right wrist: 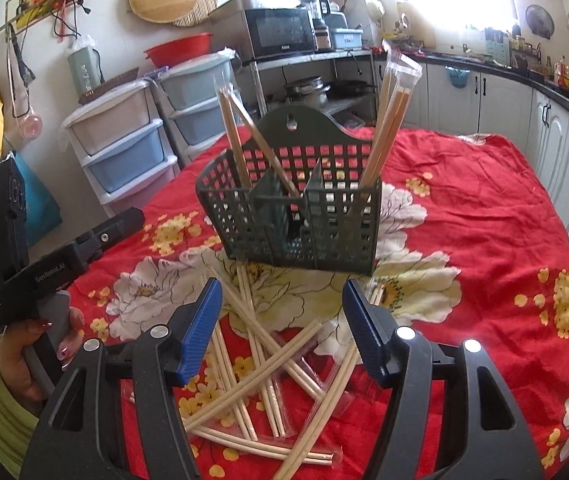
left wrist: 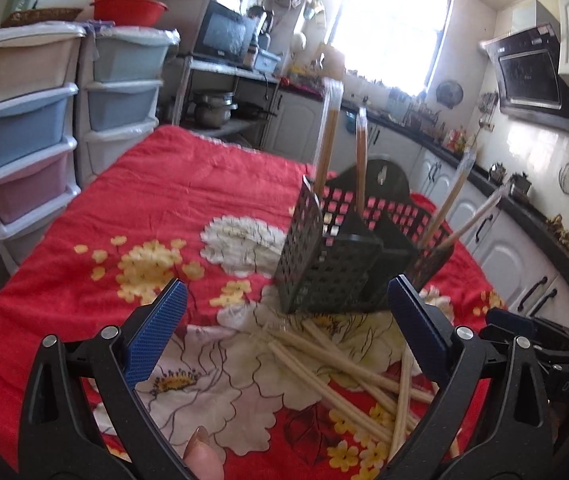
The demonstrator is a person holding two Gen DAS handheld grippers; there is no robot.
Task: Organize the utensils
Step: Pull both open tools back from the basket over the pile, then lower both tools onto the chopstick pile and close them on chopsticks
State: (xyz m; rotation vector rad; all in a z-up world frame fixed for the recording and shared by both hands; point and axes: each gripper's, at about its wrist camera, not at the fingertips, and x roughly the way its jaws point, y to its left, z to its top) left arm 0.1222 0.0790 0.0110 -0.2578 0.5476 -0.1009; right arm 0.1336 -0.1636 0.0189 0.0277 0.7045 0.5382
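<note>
Where kitchen cabinets curve, red floral tablecloth

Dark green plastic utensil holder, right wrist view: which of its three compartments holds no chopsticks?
The middle compartment of the dark green lattice holder looks empty; wrapped chopsticks stand in the left and right compartments.

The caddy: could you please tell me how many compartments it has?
3, side by side in the caddy: the left and right ones hold wrapped chopsticks; the narrow middle one may too.
</note>
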